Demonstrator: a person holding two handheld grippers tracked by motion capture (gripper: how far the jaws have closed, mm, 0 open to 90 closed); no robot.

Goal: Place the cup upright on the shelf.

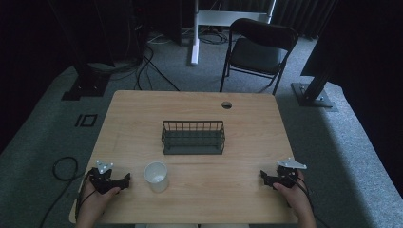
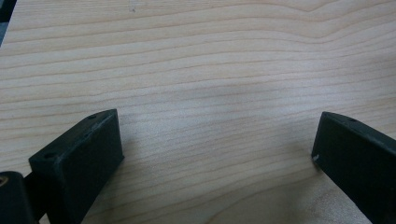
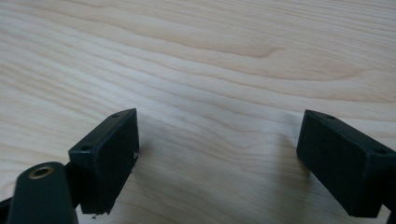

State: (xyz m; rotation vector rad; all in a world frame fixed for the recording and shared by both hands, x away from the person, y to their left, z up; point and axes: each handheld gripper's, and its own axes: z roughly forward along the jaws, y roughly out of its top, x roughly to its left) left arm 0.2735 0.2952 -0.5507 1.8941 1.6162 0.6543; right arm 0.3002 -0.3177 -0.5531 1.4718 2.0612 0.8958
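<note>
A clear plastic cup [image 1: 156,176] stands upright near the table's front edge, left of centre. Behind it, mid-table, sits a black wire basket [image 1: 193,137] with nothing visible inside. My left gripper [image 1: 124,182] rests on the wood at the front left, a short way left of the cup, and it is open. In the left gripper view its jaws [image 2: 217,140] stand wide apart over bare wood. My right gripper [image 1: 264,179] lies at the front right, open too. The right gripper view has its jaws [image 3: 217,140] spread with only wood grain between them.
The wooden table [image 1: 142,114] has a round cable hole [image 1: 226,105] near its far edge. A black folding chair [image 1: 256,50] stands beyond the table. Cables [image 1: 64,167] lie on the grey carpet to the left. Dark stands flank the floor on both sides.
</note>
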